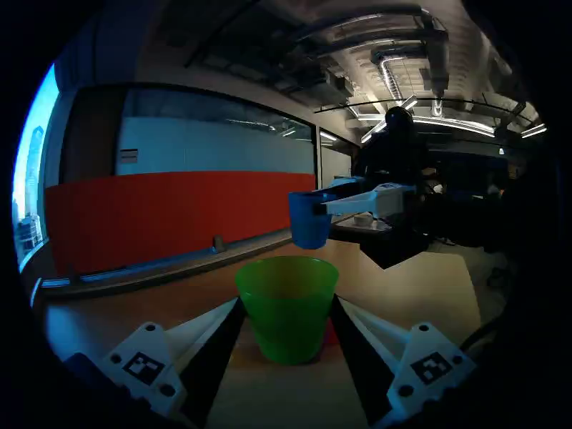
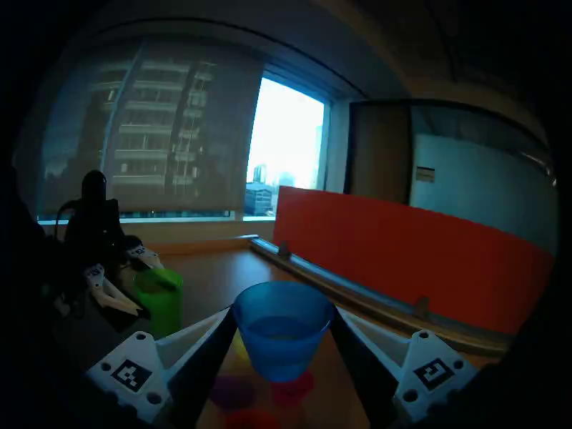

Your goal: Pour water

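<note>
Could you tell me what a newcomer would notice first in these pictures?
The bright green cup, gripped in the jaws of the left gripper, over the wooden table. Then the blue cup holding water in the right gripper, and the long red panel behind.

Wooden table (image 1: 429,286) seen under warm light, surface bare toward far edge. Long red panel (image 1: 179,207) set upright along table side; pale wall (image 1: 214,146) seen above it, small label (image 1: 129,155) fixed near left end. Low rail (image 2: 343,286) run along foot of panel. Ceiling ducts (image 1: 390,75) and strip lights (image 1: 457,123) seen overhead. Window (image 2: 286,143) lit bright, city buildings seen through it; roller blind (image 2: 157,136) drawn over pane beside it. Coloured discs laid flat on table: purple disc (image 2: 232,392), red disc (image 2: 293,386), yellow disc (image 2: 239,350) partly hidden
</note>
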A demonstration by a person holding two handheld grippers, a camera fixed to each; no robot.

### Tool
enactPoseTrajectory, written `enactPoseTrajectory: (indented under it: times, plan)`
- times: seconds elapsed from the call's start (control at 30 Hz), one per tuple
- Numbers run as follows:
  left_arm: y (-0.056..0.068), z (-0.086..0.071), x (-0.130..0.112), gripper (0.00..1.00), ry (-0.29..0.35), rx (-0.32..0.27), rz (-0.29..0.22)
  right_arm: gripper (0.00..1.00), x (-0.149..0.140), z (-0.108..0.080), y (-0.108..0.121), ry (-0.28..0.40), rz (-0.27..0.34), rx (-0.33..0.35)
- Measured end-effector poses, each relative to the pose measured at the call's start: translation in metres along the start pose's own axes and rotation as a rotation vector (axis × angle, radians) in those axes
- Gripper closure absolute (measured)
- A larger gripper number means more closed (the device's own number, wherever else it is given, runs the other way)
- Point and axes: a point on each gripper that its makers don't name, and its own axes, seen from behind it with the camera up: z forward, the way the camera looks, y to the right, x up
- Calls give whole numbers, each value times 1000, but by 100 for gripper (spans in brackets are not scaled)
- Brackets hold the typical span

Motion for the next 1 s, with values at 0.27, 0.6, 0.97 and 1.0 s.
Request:
enactPoseTrajectory:
  times: [0.27, 0.6, 0.97, 1.0]
  plan:
    - [0, -2, 1, 18, 2, 1, -1, 7, 13, 7, -6, 50, 23, 10]
    - [0, -4, 3, 18, 6, 1, -3, 8, 26, 15, -16, 96, 36, 29]
    - [-1, -5, 0, 18, 7, -1, -9, 8, 31, 21, -23, 100, 23, 47]
    - [-1, -5, 0, 18, 7, -2, -10, 8, 32, 22, -23, 100, 22, 49]
